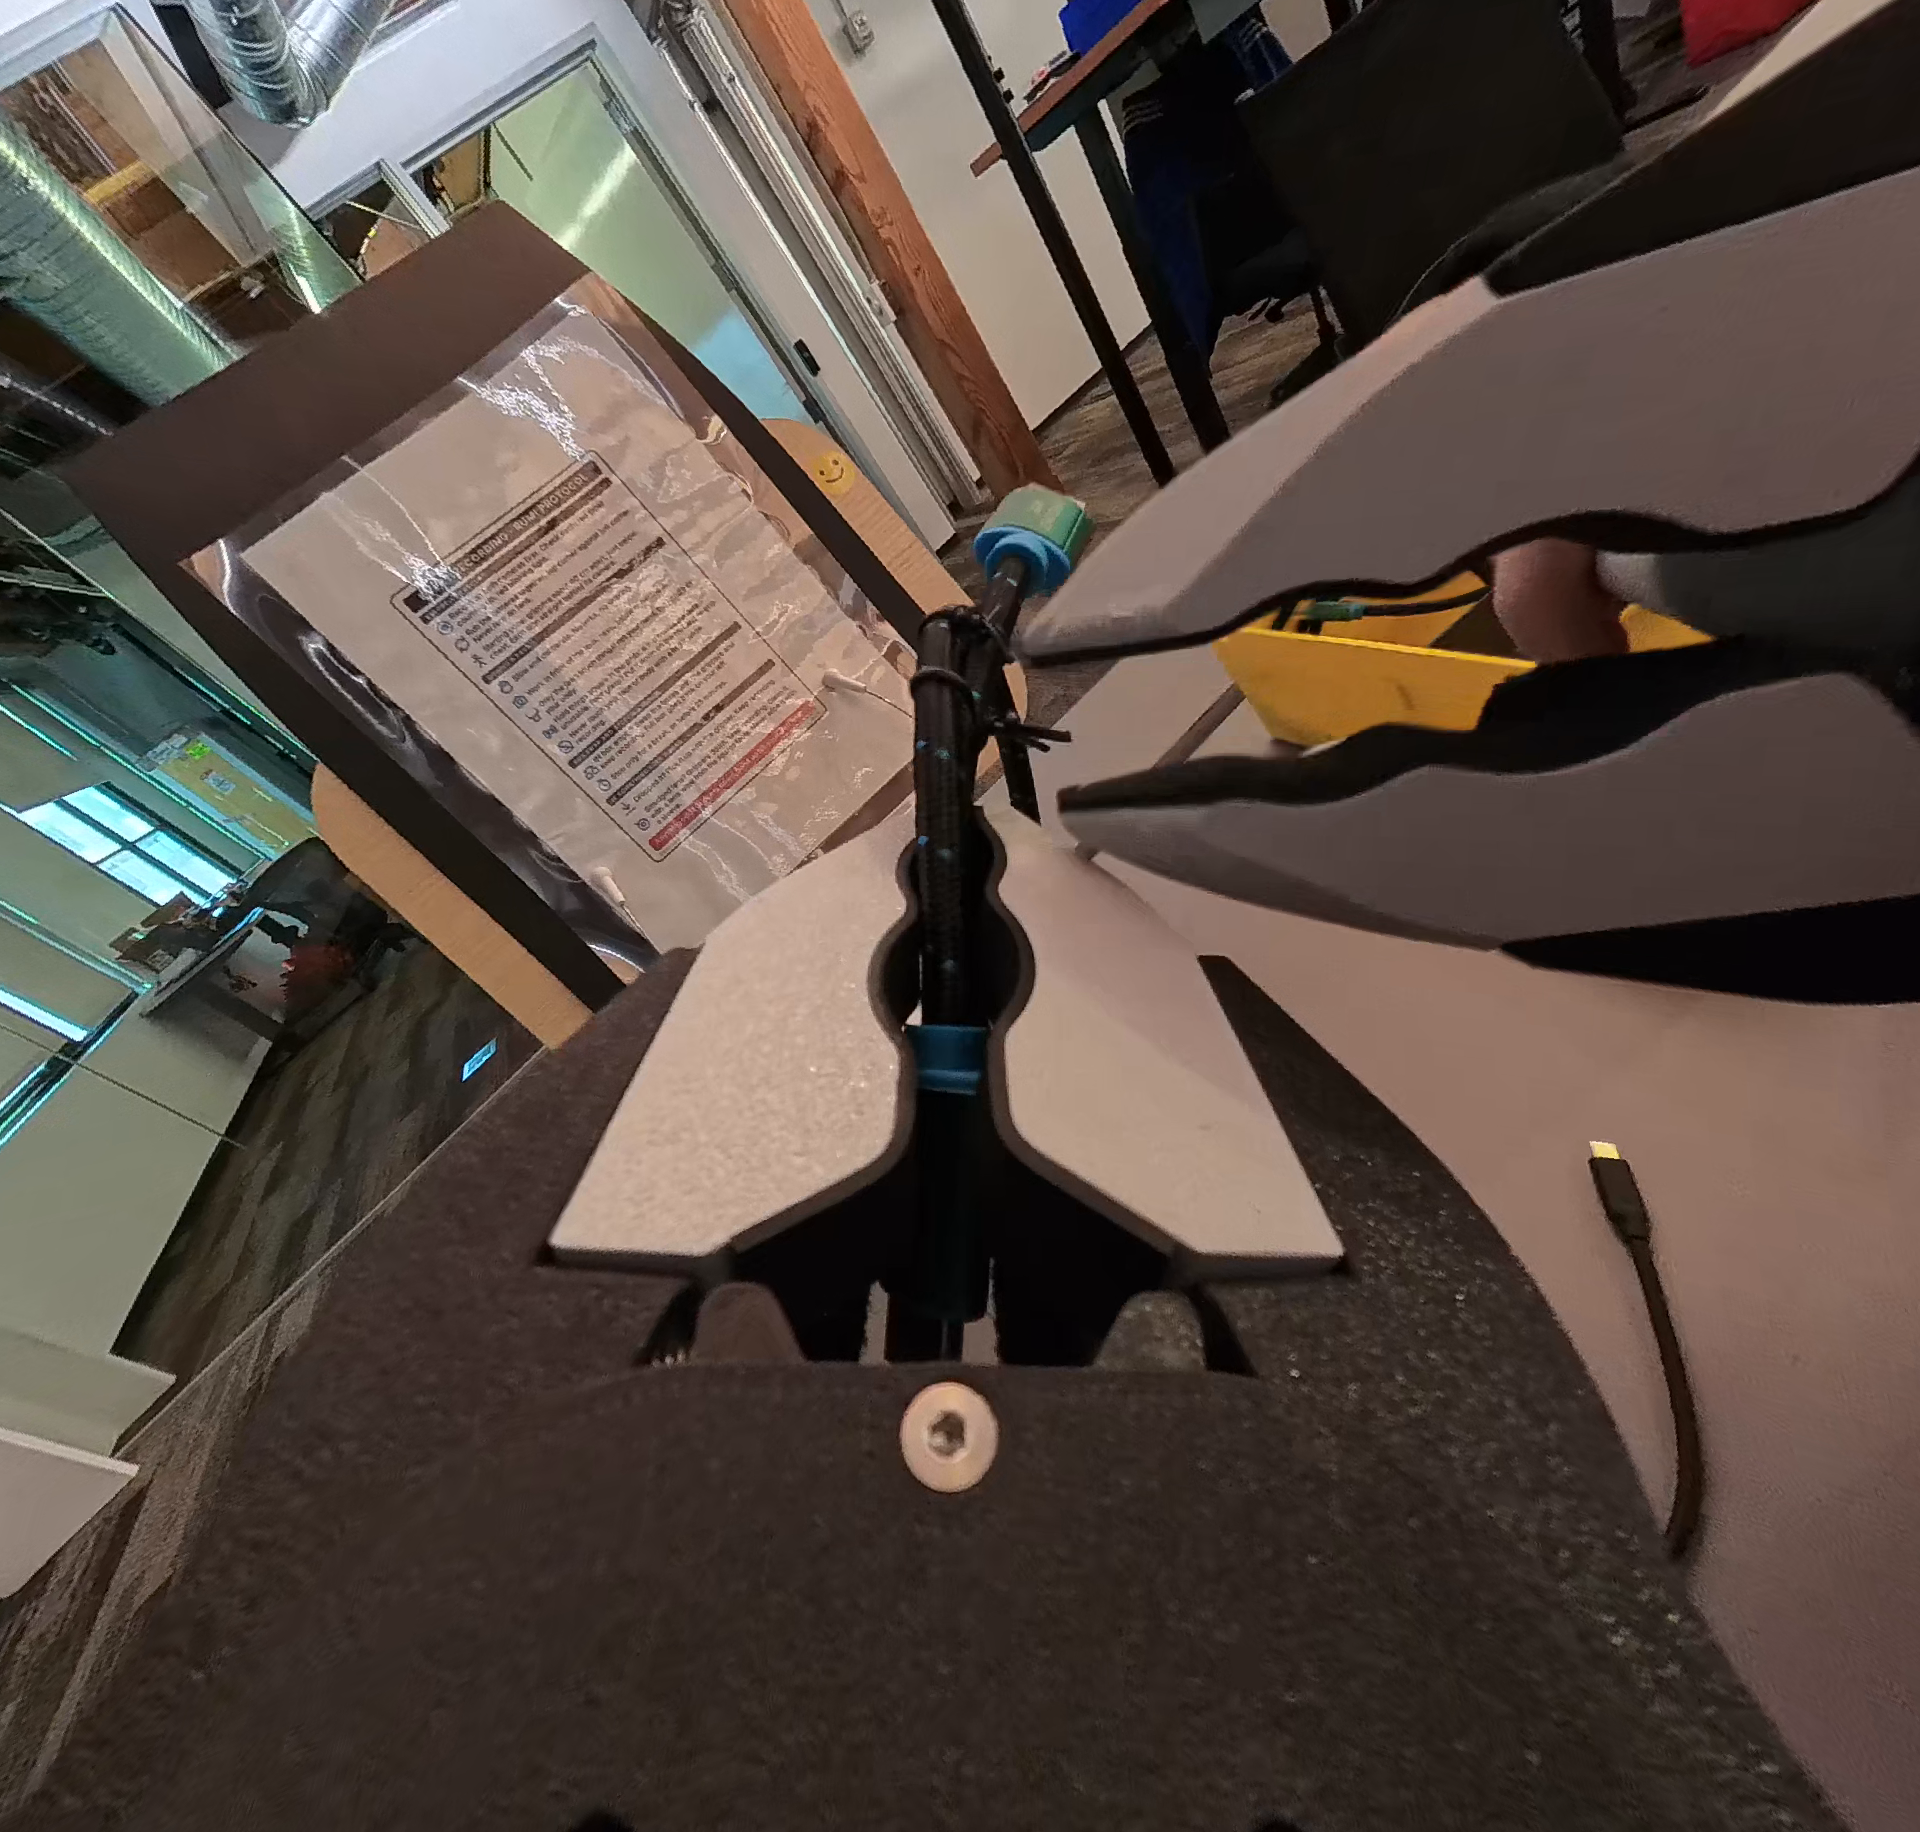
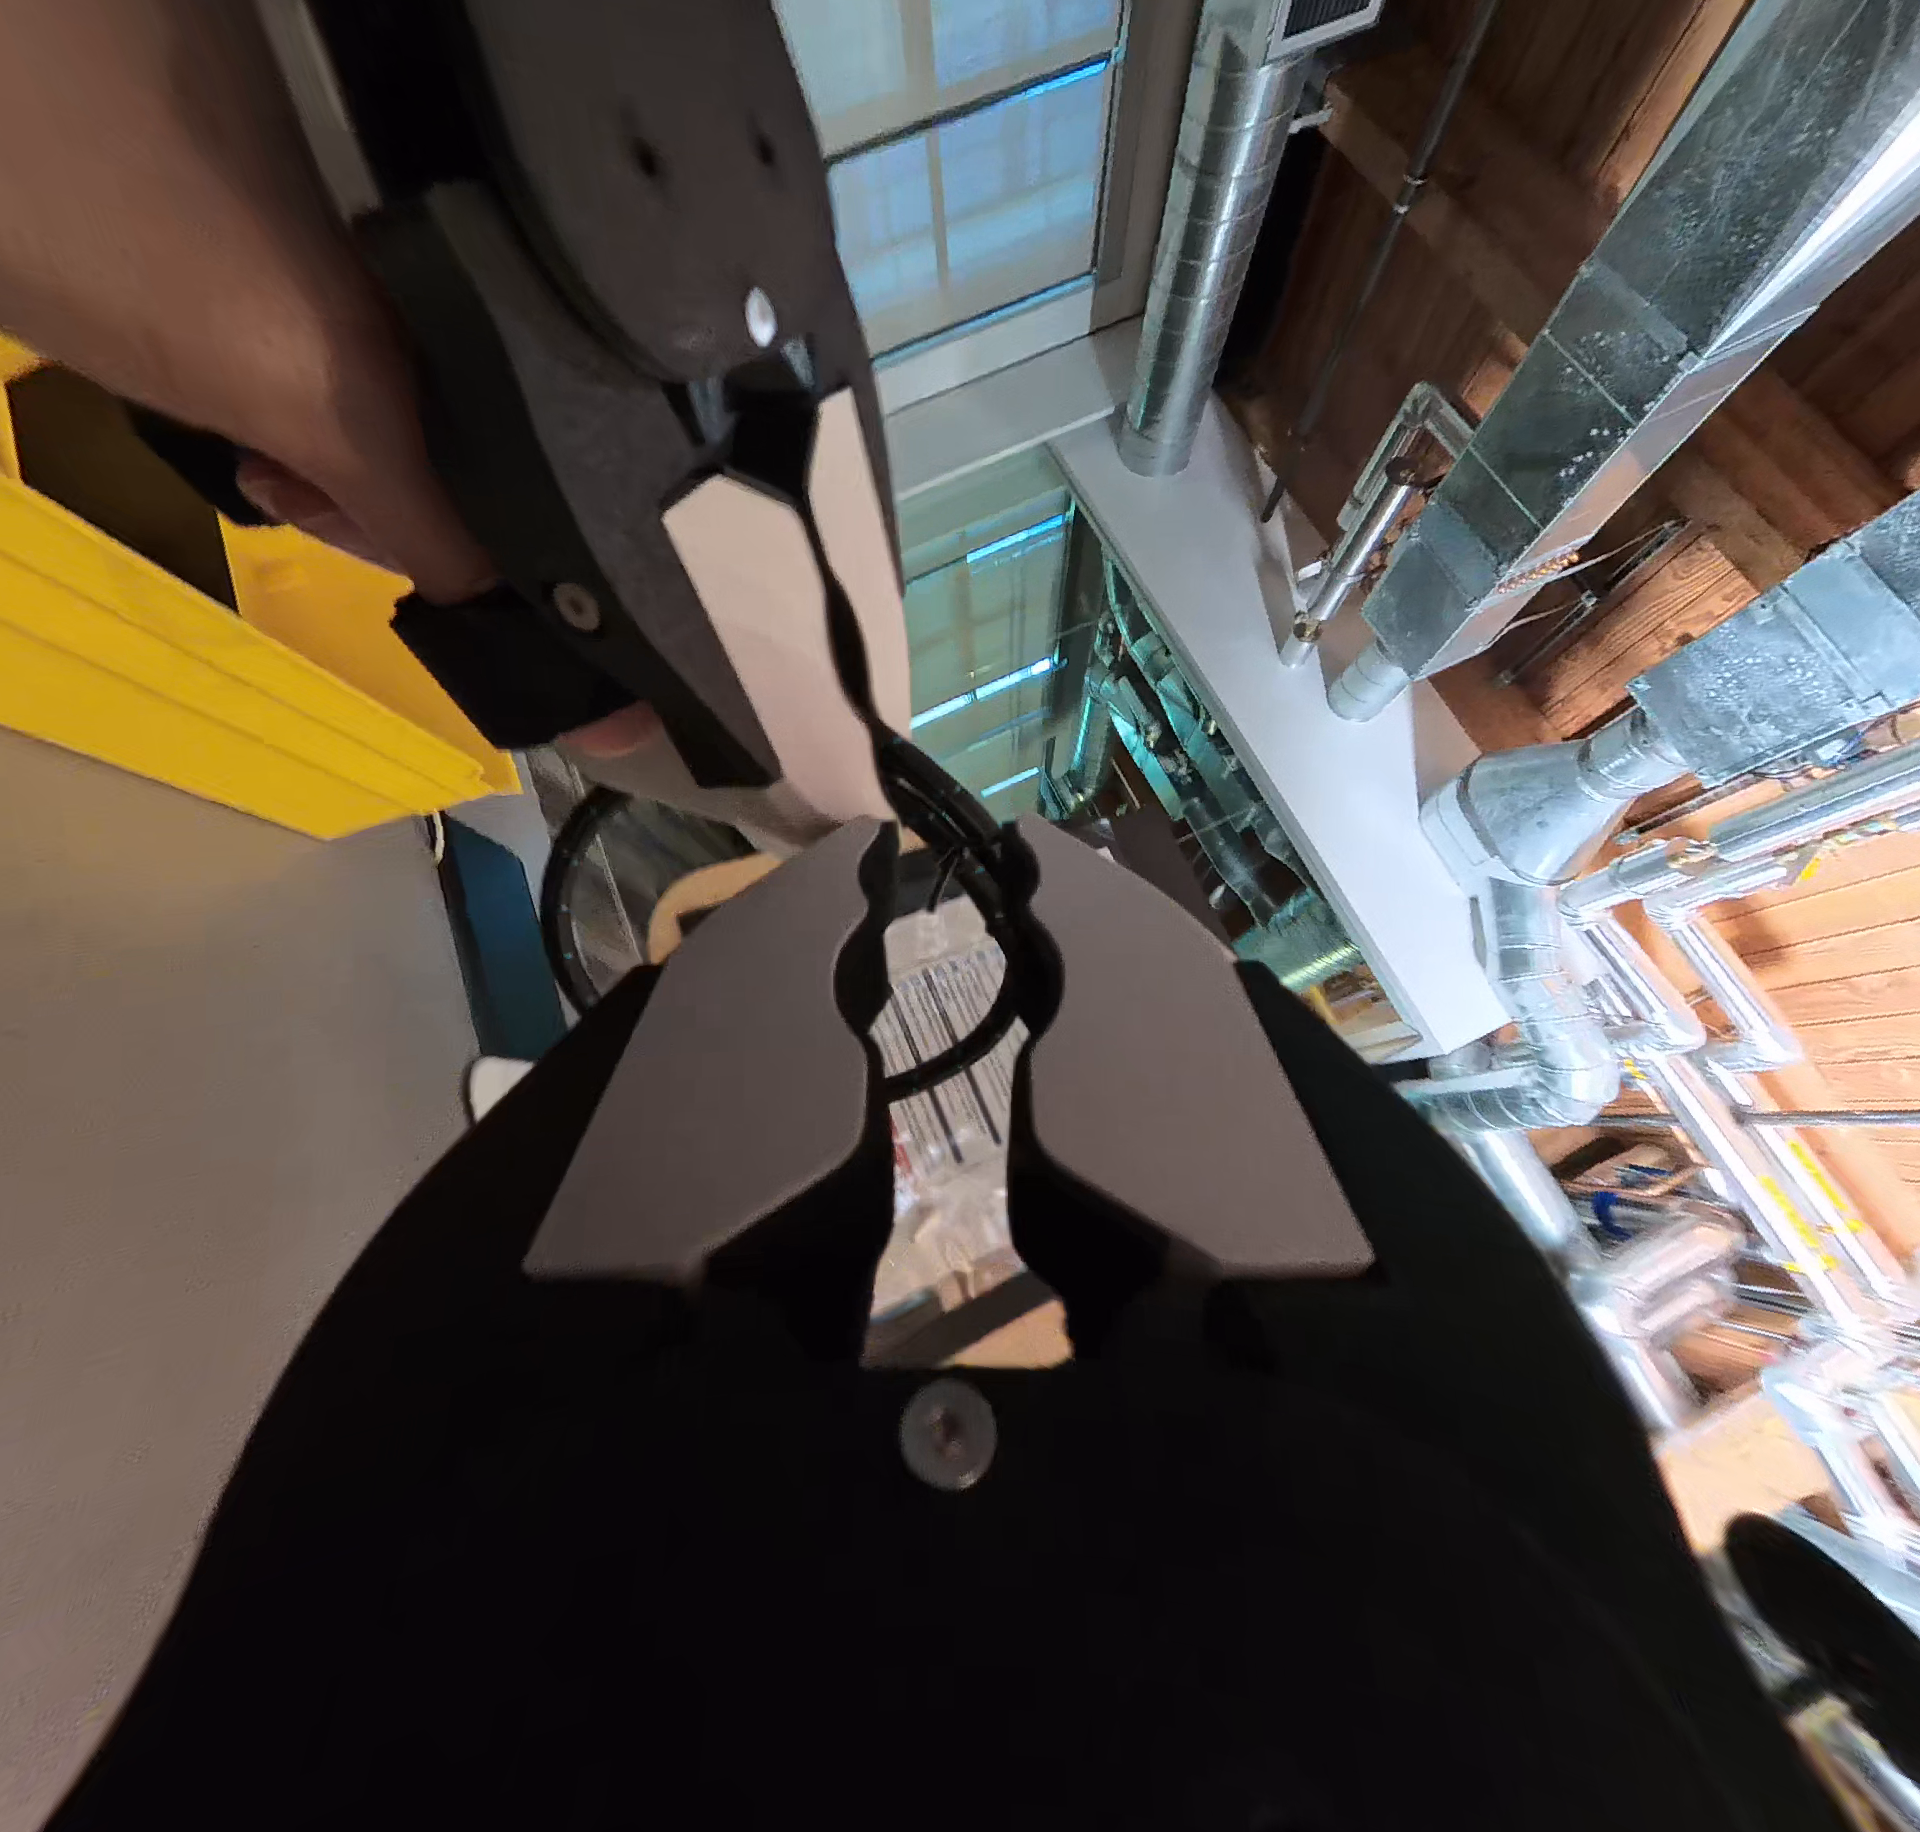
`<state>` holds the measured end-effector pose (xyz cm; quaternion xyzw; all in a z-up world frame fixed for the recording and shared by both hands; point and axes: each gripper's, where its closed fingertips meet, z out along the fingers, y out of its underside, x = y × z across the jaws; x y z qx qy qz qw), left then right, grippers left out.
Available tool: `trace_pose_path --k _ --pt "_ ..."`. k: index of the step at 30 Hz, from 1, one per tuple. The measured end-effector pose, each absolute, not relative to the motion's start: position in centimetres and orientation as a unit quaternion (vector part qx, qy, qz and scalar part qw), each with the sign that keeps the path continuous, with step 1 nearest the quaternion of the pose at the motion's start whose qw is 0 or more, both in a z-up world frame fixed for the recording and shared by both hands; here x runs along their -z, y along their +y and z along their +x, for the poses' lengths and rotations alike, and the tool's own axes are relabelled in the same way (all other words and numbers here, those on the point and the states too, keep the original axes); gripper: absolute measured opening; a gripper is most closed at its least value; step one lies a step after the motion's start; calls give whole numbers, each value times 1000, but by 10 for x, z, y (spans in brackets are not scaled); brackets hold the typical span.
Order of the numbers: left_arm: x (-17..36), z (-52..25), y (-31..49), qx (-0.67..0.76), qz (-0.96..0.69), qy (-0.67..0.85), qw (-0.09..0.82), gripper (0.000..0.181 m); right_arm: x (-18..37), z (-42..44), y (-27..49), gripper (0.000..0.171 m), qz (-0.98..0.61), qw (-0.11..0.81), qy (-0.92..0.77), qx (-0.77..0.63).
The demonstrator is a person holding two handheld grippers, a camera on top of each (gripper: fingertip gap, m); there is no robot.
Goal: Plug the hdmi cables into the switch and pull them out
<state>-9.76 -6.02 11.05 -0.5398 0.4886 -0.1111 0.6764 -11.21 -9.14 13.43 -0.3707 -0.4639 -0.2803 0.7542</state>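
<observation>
My left gripper [image 1: 951,857] is shut on a black braided cable [image 1: 940,774] with blue flecks. The cable runs forward out of the fingers to a coiled, tied part and ends in a blue and green plug [image 1: 1034,530]. My right gripper [image 1: 1044,728] comes in from the right with its jaws apart, its tips beside the tied coil without pressing on it. In the right wrist view my right gripper [image 2: 940,847] is open. The cable loop [image 2: 987,909] passes between its fingers. The left gripper [image 2: 878,795] reaches in from above, held by a hand [image 2: 208,328]. No switch is in view.
A yellow bin [image 1: 1371,681] stands on the grey table [image 1: 1455,1107] behind the right gripper; it also shows in the right wrist view [image 2: 208,660]. A thin black cable with a small plug [image 1: 1642,1315] lies on the table. A laminated sheet [image 1: 582,619] stands ahead.
</observation>
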Motion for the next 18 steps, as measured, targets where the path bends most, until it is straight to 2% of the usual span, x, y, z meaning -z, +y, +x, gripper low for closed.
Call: trace_pose_path --k 8,13,16,18 --pt "-108 -95 -65 143 -548 494 660 5 -133 -109 -87 7 -354 746 -460 326" --pt "-110 -96 -65 133 -542 494 667 5 -138 -107 -89 2 -361 763 -442 304" --pt "-112 -97 -65 132 -538 493 671 5 -142 -106 -90 2 -389 782 -426 235" --pt "-115 -98 -64 127 -530 490 680 5 -144 -105 -89 2 -429 795 -406 135"
